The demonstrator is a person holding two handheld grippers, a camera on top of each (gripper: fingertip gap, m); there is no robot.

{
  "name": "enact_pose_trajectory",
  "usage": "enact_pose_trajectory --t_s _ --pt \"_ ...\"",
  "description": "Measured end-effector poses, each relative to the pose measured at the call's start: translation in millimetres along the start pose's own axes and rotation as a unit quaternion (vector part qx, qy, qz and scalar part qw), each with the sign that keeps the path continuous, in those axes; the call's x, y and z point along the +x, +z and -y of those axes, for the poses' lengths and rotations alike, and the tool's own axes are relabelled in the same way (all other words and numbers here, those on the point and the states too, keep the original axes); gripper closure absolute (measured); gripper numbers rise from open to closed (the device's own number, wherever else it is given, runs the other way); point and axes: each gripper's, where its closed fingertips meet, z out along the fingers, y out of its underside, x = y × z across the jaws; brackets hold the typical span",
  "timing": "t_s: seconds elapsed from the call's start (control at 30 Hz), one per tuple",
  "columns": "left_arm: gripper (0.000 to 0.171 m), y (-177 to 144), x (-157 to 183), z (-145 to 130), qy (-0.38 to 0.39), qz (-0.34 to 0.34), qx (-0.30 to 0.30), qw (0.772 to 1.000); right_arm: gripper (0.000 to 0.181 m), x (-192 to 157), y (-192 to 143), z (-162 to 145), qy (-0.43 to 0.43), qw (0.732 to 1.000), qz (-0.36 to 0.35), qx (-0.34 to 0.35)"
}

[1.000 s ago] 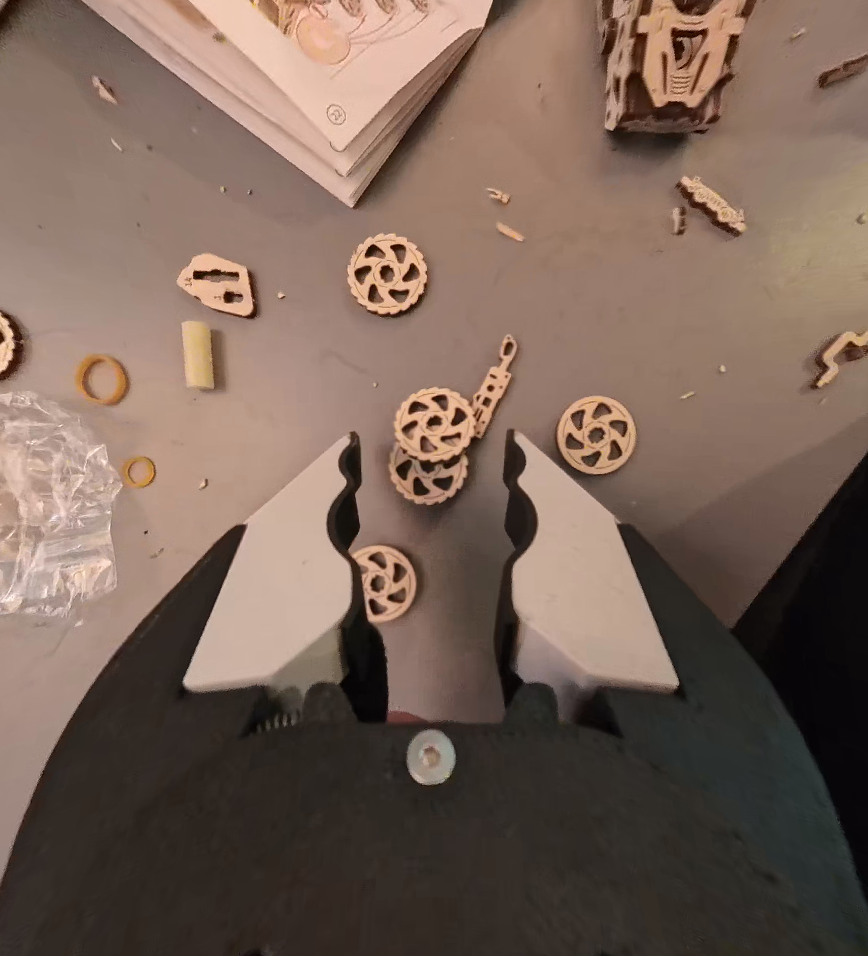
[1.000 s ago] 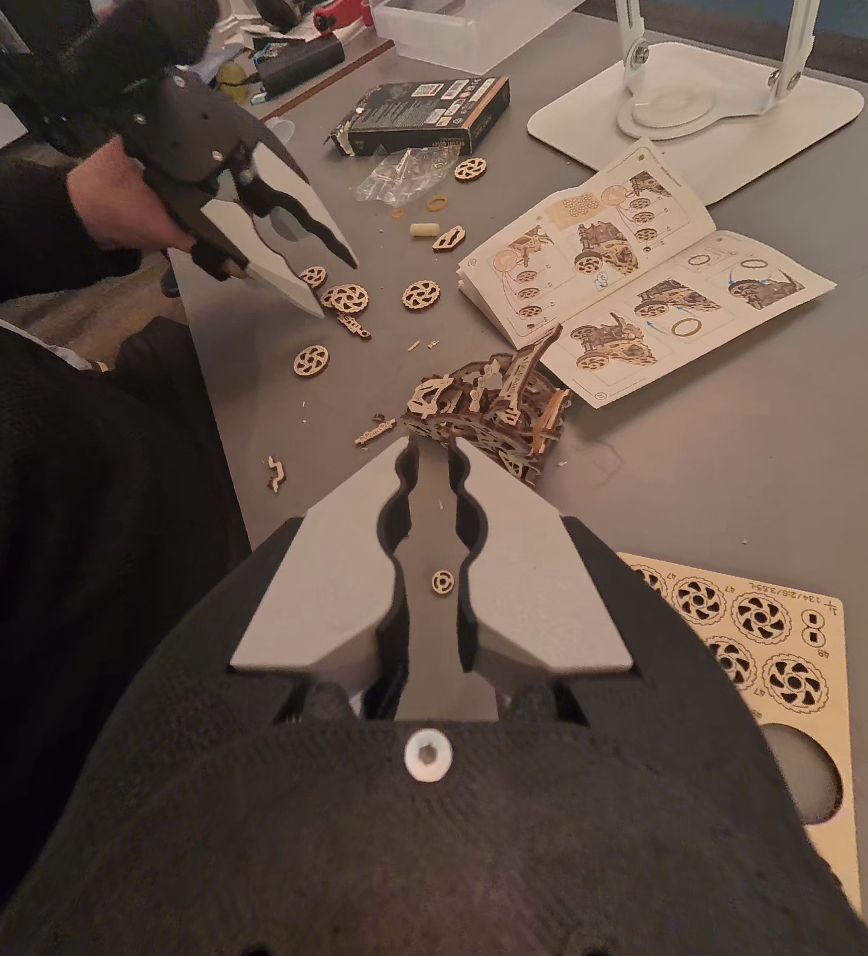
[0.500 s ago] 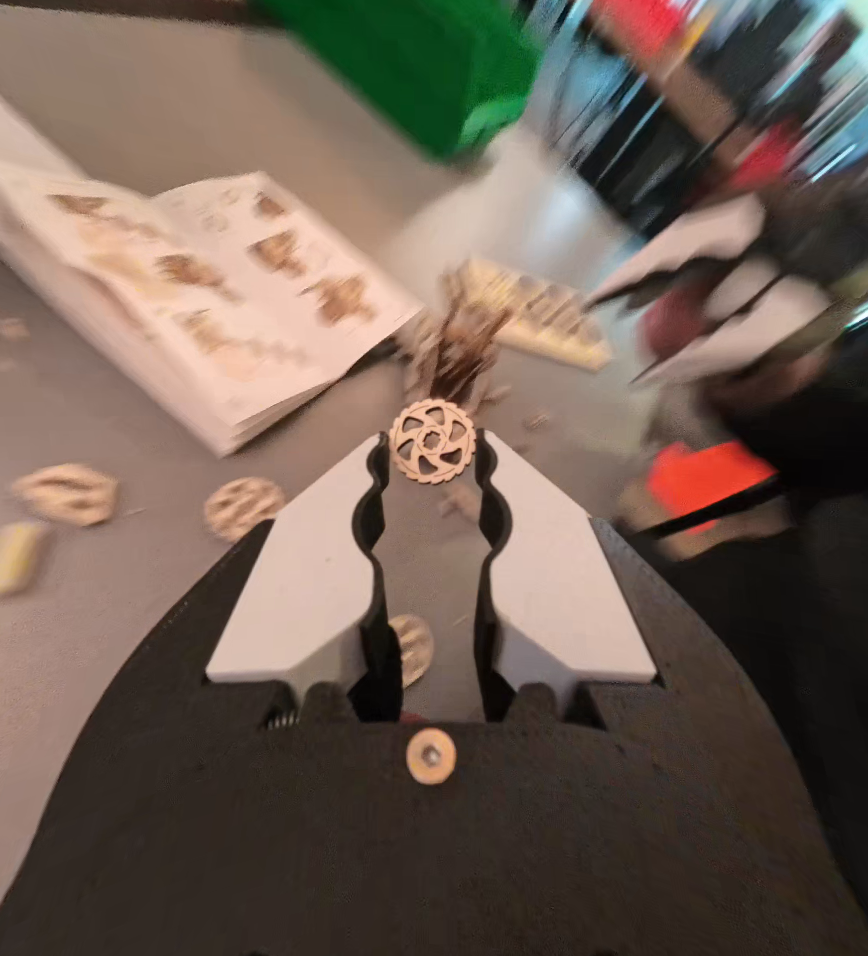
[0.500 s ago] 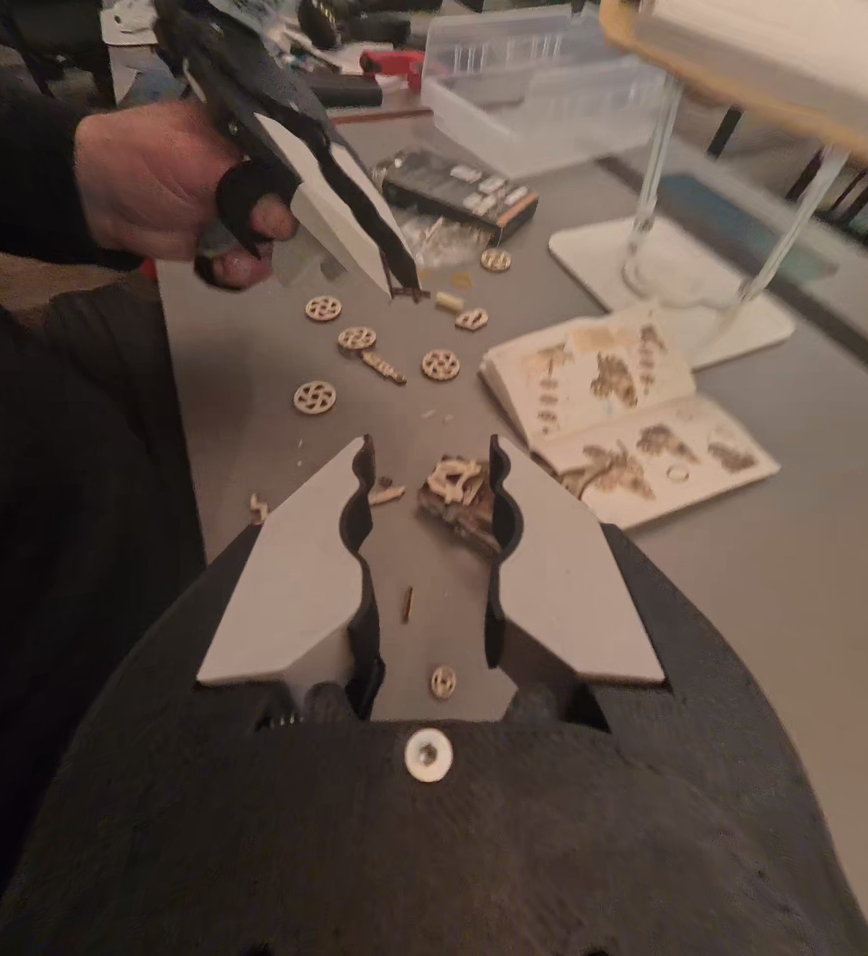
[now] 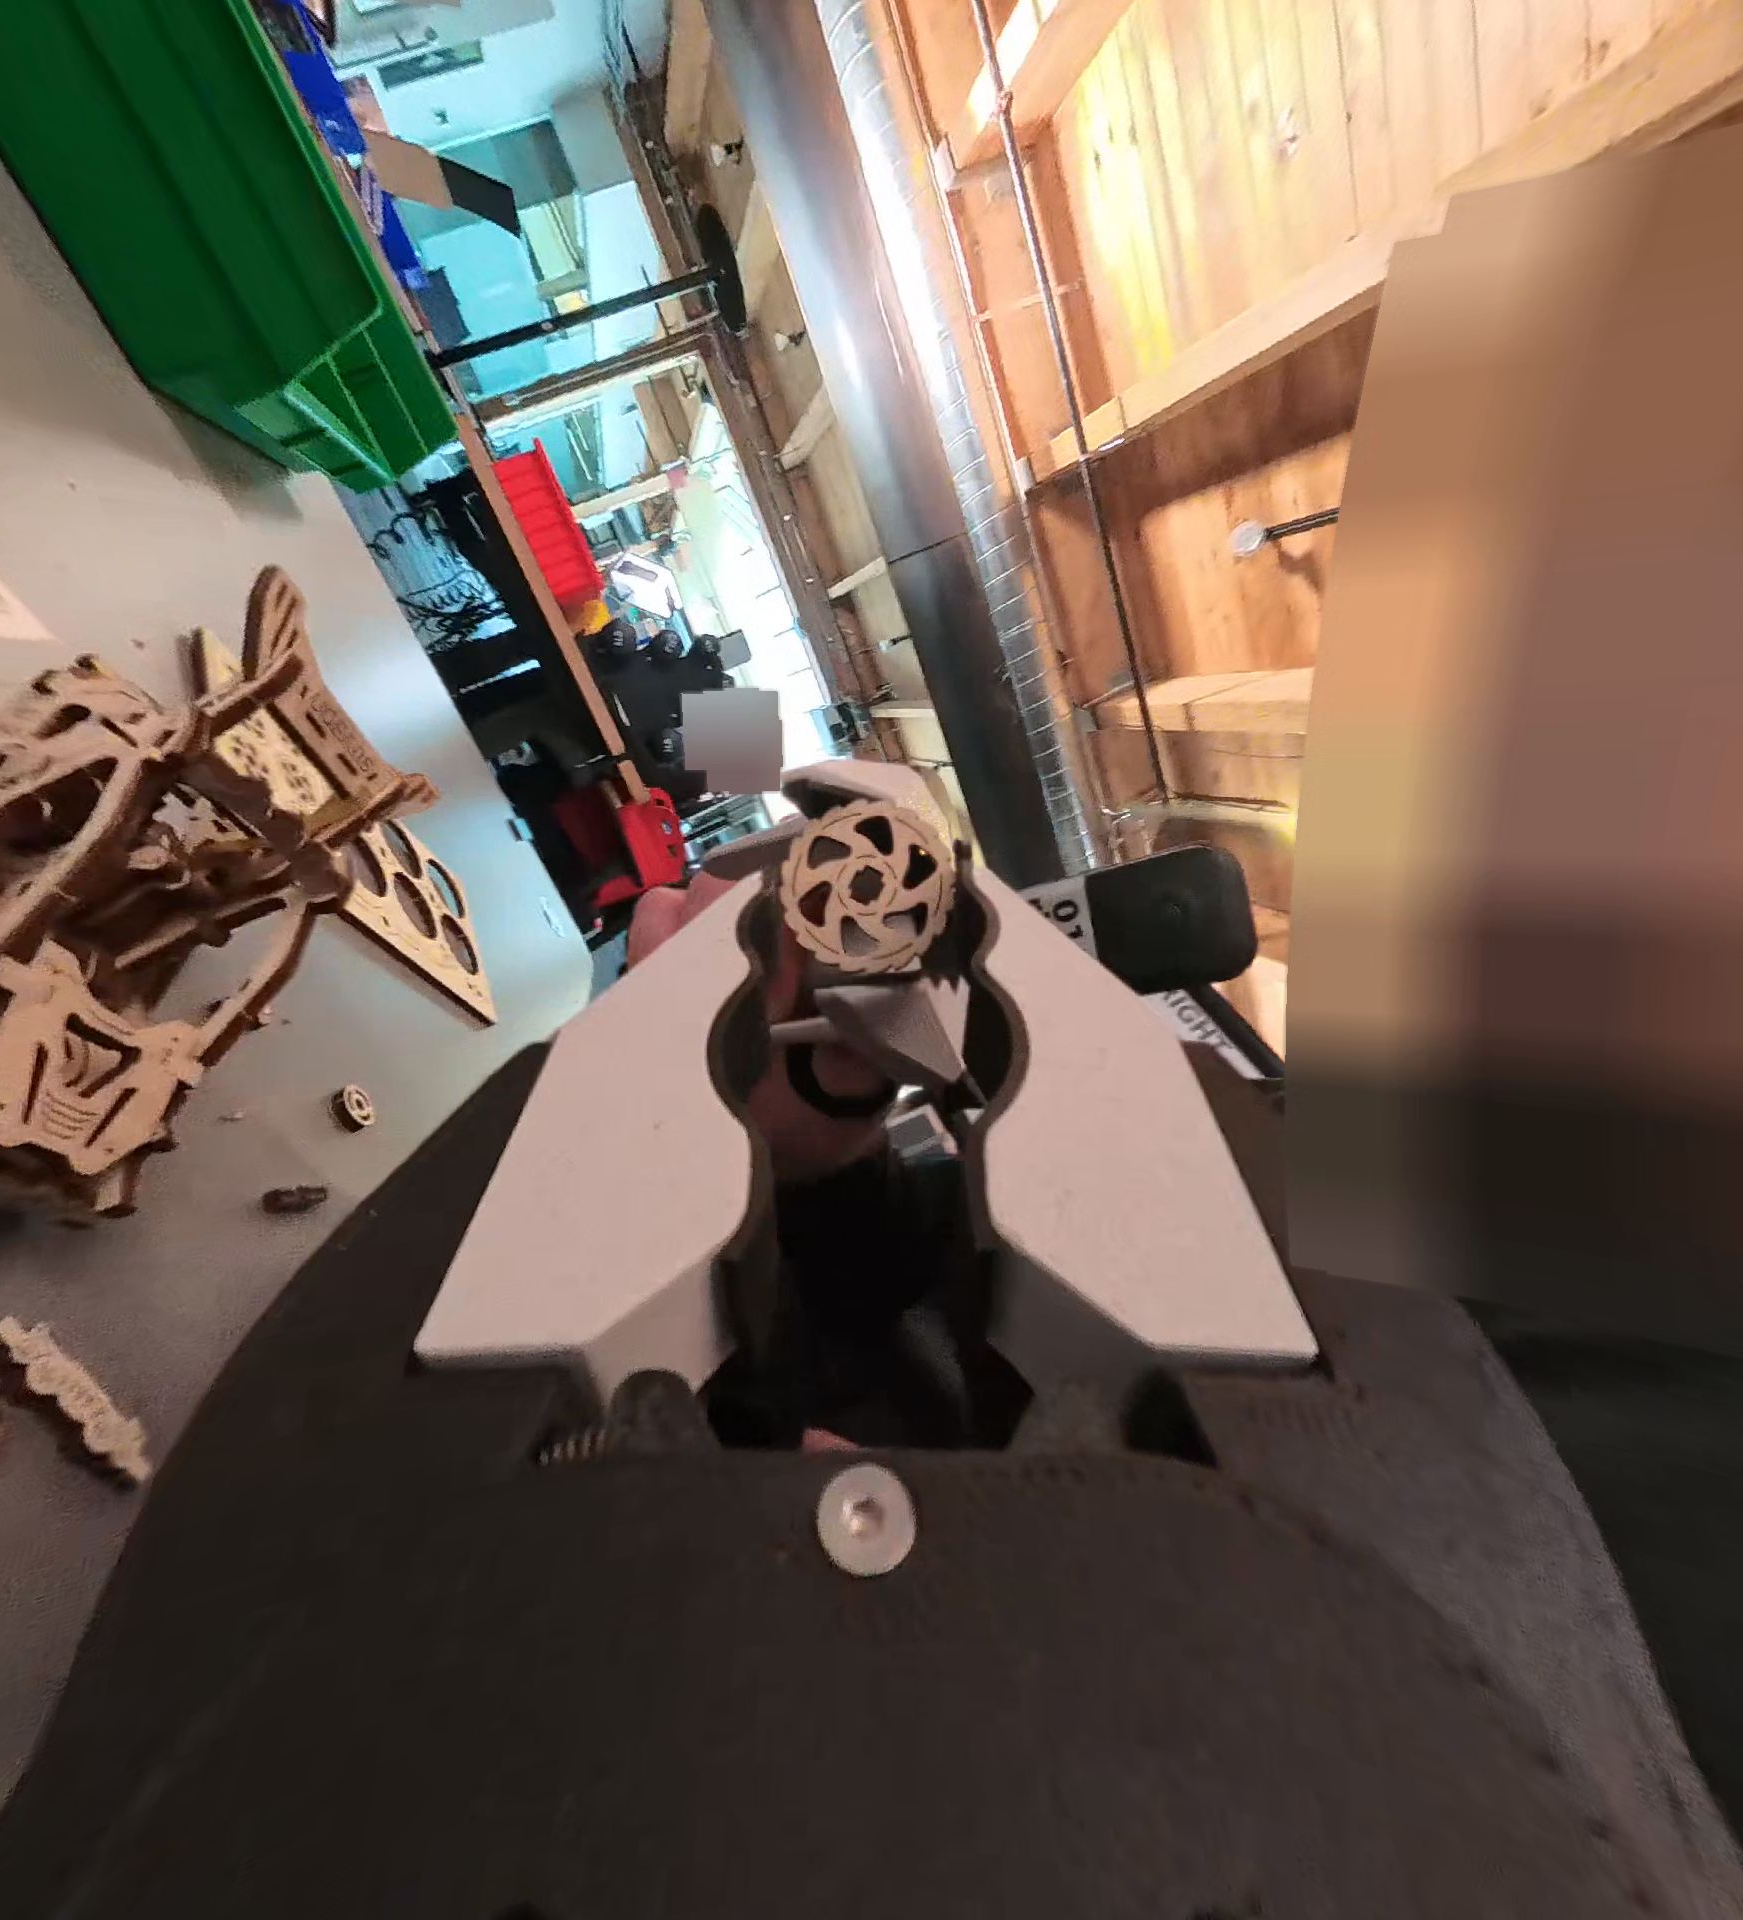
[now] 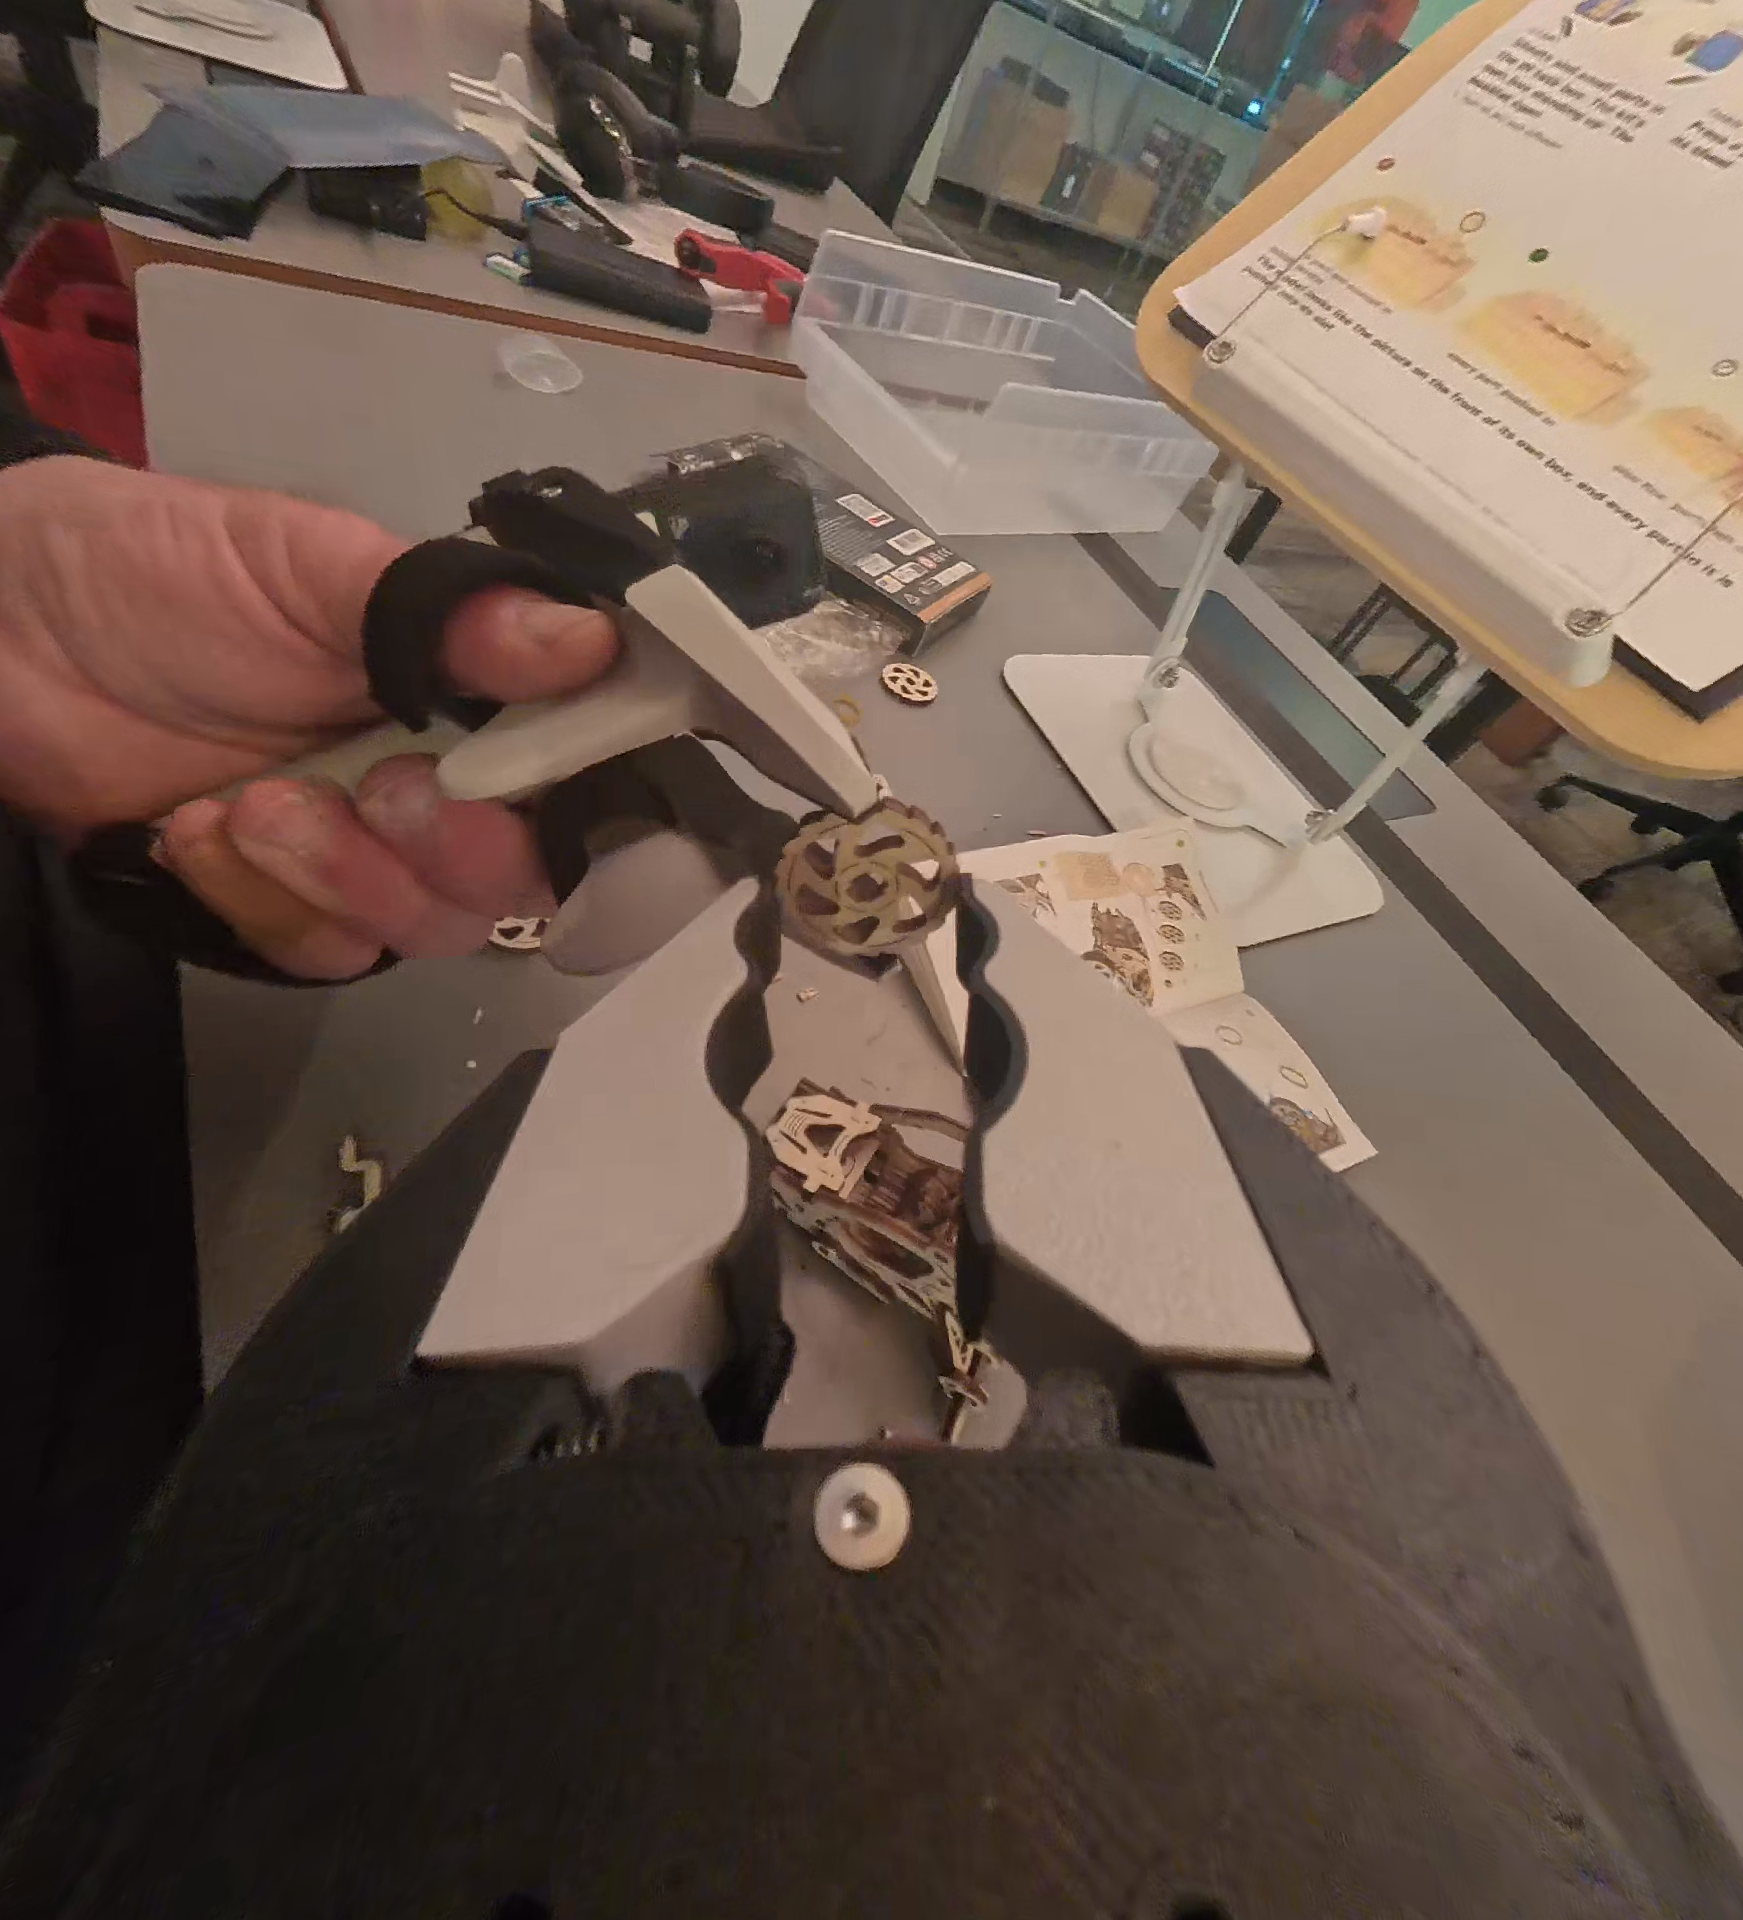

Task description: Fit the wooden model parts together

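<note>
Left gripper [image 5: 867,914] pinches a wooden gear [image 5: 868,890] by its rim, raised above the table [image 6: 1418,1195]. Right gripper [image 6: 867,914] brackets the same gear; whether it is clamped cannot be told. The gear looks light, thin and snappable; hold the toothed edge. Half-built model [image 5: 67,935] on the table. Booklet [image 6: 1137,925] print illegible.

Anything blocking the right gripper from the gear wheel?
Nothing visible. The gear wheel sits between the right gripper's fingertips; the left gripper pinches its other edges, above and below in the right wrist view.
</note>
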Motion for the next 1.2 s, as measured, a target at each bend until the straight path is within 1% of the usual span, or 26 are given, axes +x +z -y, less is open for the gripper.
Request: enact_pose_trajectory --t_s 0.1,0.17,0.23,0.3,0.33,0.4,0.43,0.47,0.5,0.53,0.57,0.6,0.63,0.67,0.7,0.77,0.8,0.87,0.97,1.03,1.1,1.17,1.2 --pt "0.141 3.1 0.6 -2.3 -0.01 -0.013 -0.002 1.0 0.151 -0.2 -4.1 -0.6 0.004 1.0 0.002 0.005" --pt "0.14 3.7 1.1 -1.8 0.017 -0.003 -0.006 1.0 0.15 1.2 -8.4 0.2 0.006 1.0 -0.001 0.01" --pt "0.122 0.1 -4.1 -0.4 0.07 0.035 -0.026 0.997 0.15 7.6 -15.9 -1.2 0.024 1.0 -0.003 0.011" --pt "0.112 -4.8 -15.6 0.5 0.141 0.094 -0.066 0.983 0.15 17.6 -26.7 -7.7 0.036 0.999 -0.015 0.007" --pt "0.107 -6.9 -26.2 -2.0 0.199 0.139 -0.104 0.964 0.151 21.8 -33.2 -11.6 0.043 0.999 -0.019 0.007" --pt "0.1 -12.0 -50.6 -0.5 0.302 0.229 -0.167 0.91 0.151 29.9 -46.7 -20.9 0.054 0.998 -0.032 0.004" --pt "0.096 -13.2 -61.6 1.0 0.339 0.266 -0.193 0.881 0.151 33.3 -52.9 -26.9 0.06 0.997 -0.039 -0.002" --pt "0.089 -15.8 -75.6 2.3 0.369 0.309 -0.224 0.847 0.151 36.0 -58.5 -33.0 0.065 0.997 -0.046 -0.008" --pt "0.078 -17.4 -88.3 2.8 0.389 0.343 -0.249 0.818 0.151 37.8 -63.3 -38.7 0.071 0.996 -0.05 -0.012" --pt "0.078 -16.0 -97.2 -0.7 0.396 0.356 -0.272 0.802 0.151 38.8 -67.3 -44.1 0.077 0.995 -0.054 -0.015" --pt "0.082 -16.3 -107.5 -3.7 0.402 0.374 -0.293 0.783 0.15 39.1 -70.4 -49.4 0.083 0.995 -0.056 -0.02" --pt "0.083 -17.8 -118.7 -6.2 0.408 0.394 -0.315 0.76 0.15 38.7 -72.8 -54.5 0.087 0.994 -0.058 -0.024" --pt "0.085 -17.9 -127.4 -8.9 0.412 0.404 -0.331 0.747 0.15 38.3 -74.6 -59.1 0.09 0.994 -0.061 -0.028" --pt "0.091 -18.1 -134.6 -11.2 0.408 0.409 -0.34 0.742 0.15 37.2 -75.8 -63.1 0.093 0.993 -0.062 -0.031" --pt "0.096 -19.1 -140.9 -13.2 0.398 0.415 -0.346 0.742 0.15 36.1 -76.6 -66.4 0.096 0.993 -0.062 -0.034" --pt "0.11 -18.8 -147.2 -16.8 0.376 0.412 -0.346 0.754 0.15 33.9 -77.5 -71.8 0.098 0.993 -0.061 -0.039" --pt "0.122 -18.7 -148.1 -16.8 0.375 0.411 -0.345 0.756 0.15 33.2 -77.6 -74.1 0.098 0.992 -0.06 -0.042" --pt "0.122 -16.7 -148.1 -16.2 0.368 0.408 -0.338 0.764 0.15 33.2 -77.2 -77.6 0.101 0.992 -0.059 -0.045" --pt "0.123 -15.5 -144.4 -15.0 0.346 0.398 -0.321 0.787 0.15 35.7 -75.2 -80.0 0.104 0.992 -0.058 -0.046" --pt "0.123 -15.6 -137.2 -12.4 0.321 0.385 -0.297 0.813 0.15 39.5 -72.3 -85.5 0.116 0.99 -0.057 -0.06" --pt "0.123 -16.2 -127.1 -9.2 0.289 0.363 -0.269 0.844 0.15 41.2 -67.4 -87.9 0.122 0.989 -0.048 -0.071" --pt "0.123 -15.5 -114.6 -4.4 0.249 0.333 -0.23 0.88 0.15 42.1 -61.1 -85.3 0.113 0.99 -0.042 -0.076" --pt "0.123 -15.5 -108.8 -1.3 0.236 0.321 -0.212 0.892 0.15 41.4 -56.7 -83.6 0.109 0.99 -0.037 -0.079"
